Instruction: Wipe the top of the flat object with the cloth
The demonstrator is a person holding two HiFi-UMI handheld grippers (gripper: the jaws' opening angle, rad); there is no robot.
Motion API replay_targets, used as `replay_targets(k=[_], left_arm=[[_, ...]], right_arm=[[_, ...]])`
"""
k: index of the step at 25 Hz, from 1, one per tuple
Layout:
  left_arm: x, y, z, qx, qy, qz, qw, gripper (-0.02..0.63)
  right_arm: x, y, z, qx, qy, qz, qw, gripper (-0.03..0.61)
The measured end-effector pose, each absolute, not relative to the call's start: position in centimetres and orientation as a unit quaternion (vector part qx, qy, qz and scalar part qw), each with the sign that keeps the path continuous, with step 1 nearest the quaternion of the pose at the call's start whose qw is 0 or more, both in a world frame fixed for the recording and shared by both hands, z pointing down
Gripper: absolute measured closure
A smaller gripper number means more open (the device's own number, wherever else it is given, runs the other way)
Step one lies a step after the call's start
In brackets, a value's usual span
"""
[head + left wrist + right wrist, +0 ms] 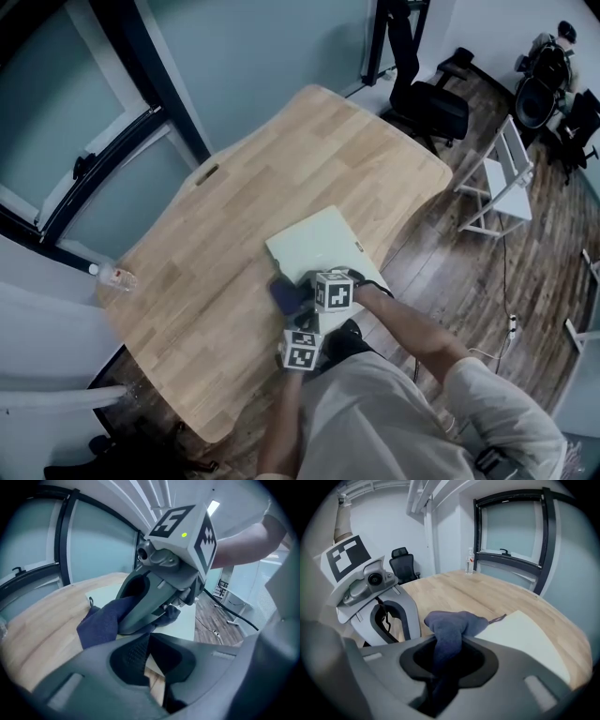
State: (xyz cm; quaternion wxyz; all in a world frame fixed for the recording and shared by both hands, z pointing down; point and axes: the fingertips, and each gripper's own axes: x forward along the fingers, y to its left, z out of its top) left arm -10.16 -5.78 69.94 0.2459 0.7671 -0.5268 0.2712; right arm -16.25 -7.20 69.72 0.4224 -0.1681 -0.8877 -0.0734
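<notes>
Right gripper (446,665) is clamped on the cloth (451,623) at the flat object's (520,637) 7 o'clock corner in the head view. Left gripper (152,667) is barely parted and empty, so nothing's pinning the flat object and wiping might skid it off the worktop (234,206).

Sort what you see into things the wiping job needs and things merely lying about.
Job: cloth, pale flat board, right gripper gripping the cloth.
Lying about: plastic bottle, office chair, white rack.
</notes>
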Motion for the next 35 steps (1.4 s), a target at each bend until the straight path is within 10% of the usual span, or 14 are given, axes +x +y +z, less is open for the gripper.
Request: replay_targets(k=[35], left_arm=[[-14.7, -9.8, 69.8, 0.666, -0.634, 0.232, 0.318, 0.606]], right_arm=[[-21.8, -16.8, 69.8, -0.297, -0.834, -0.036, 0.463, 0.482]])
